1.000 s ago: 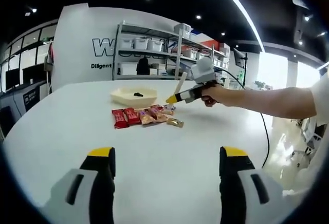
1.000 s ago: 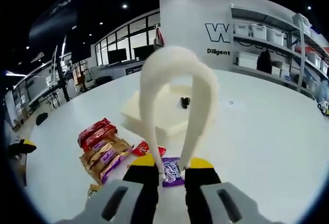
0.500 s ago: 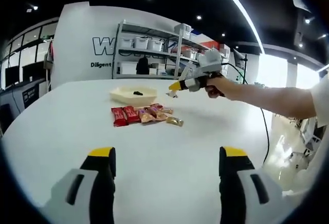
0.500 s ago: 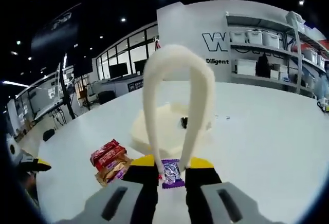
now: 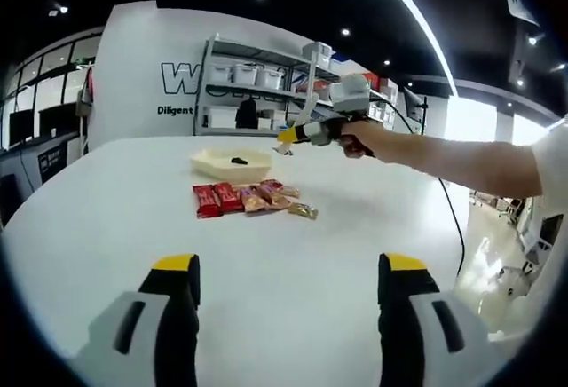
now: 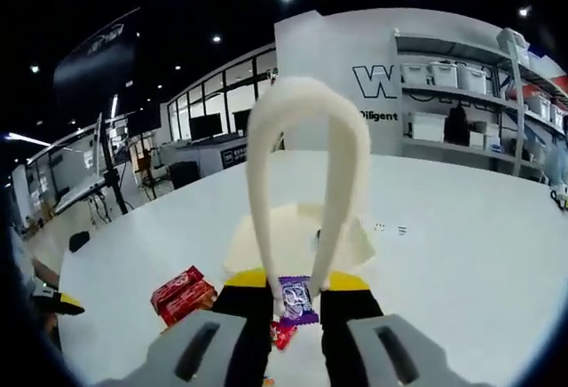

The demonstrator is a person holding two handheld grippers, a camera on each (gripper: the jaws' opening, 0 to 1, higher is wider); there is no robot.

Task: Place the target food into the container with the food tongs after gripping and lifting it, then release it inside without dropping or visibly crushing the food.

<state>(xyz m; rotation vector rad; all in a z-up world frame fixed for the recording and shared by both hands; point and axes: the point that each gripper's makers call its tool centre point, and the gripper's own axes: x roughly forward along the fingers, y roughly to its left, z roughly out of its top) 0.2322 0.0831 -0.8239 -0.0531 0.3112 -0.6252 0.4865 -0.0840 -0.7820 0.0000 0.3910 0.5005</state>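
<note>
- Showroom backdrop, shelving and a lettered wall behind; broad white worktop (image 5: 293, 272) carrying a row of snack bars (image 5: 244, 199) and a shallow cream tray (image 5: 231, 164) beyond them.
- Right hand-held gripper (image 6: 297, 303) pressing together on the cream tongs (image 6: 306, 174), squeezing their two arms inward; seen from across the worktop as right hand-held gripper (image 5: 306, 136) raised in the air near the tray.
- Tongs' tips pinching a small purple packet (image 6: 295, 298), lifted off the worktop and hanging over the near edge of the tray (image 6: 293, 236).
- Packet looking small, glossy and crinkled, purple with pale print, gripped near its top and dangling flat; no obvious squashing.
- Left hand-held gripper (image 5: 288, 285) spread wide, idling low over the bare worktop, holding nothing.
- Judging the carry nearly done, release not yet made.
- Risking a slip: slick wrapper and a narrow hold, so loosening early or jolting could drop it short of the tray.
- Risking a crush: over-squeezing to compensate could dent whatever is inside.
- Risking a miss: opening too high could let it bounce off the shallow rim.
</note>
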